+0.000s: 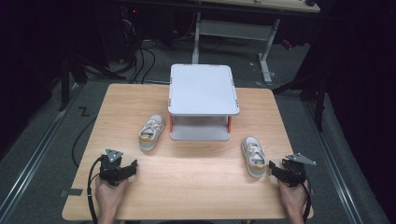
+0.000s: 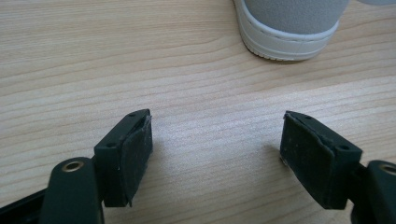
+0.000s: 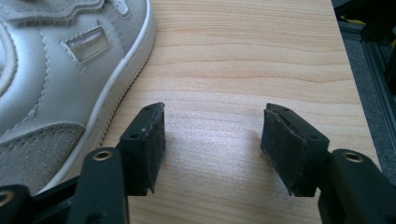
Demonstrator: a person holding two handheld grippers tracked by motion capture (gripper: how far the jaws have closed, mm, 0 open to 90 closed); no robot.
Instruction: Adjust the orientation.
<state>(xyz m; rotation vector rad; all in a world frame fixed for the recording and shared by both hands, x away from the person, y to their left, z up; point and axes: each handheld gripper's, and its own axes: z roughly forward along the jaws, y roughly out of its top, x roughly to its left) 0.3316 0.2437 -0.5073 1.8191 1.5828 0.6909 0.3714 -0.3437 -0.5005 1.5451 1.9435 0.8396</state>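
Note:
Two small white sneakers lie on a wooden table point(image 1: 187, 172). The left sneaker point(image 1: 152, 132) rests left of a white two-tier shelf point(image 1: 201, 100); its heel point(image 2: 289, 23) shows at the top of the left gripper view. The right sneaker point(image 1: 253, 156) lies at the right, and its side point(image 3: 60, 74) is close on the left in the right gripper view. My left gripper point(image 1: 133, 167) sits near the front left, open, with bare wood between its jaws point(image 2: 217, 154). My right gripper point(image 1: 272, 169) is open just right of the right sneaker's heel, nothing between its jaws point(image 3: 212, 144).
The shelf stands at the table's far middle, its lower tier point(image 1: 200, 133) open toward me. The table's right edge point(image 3: 348, 70) runs close to my right gripper. Cables point(image 1: 140, 60) and a desk frame point(image 1: 266, 51) lie on the floor beyond.

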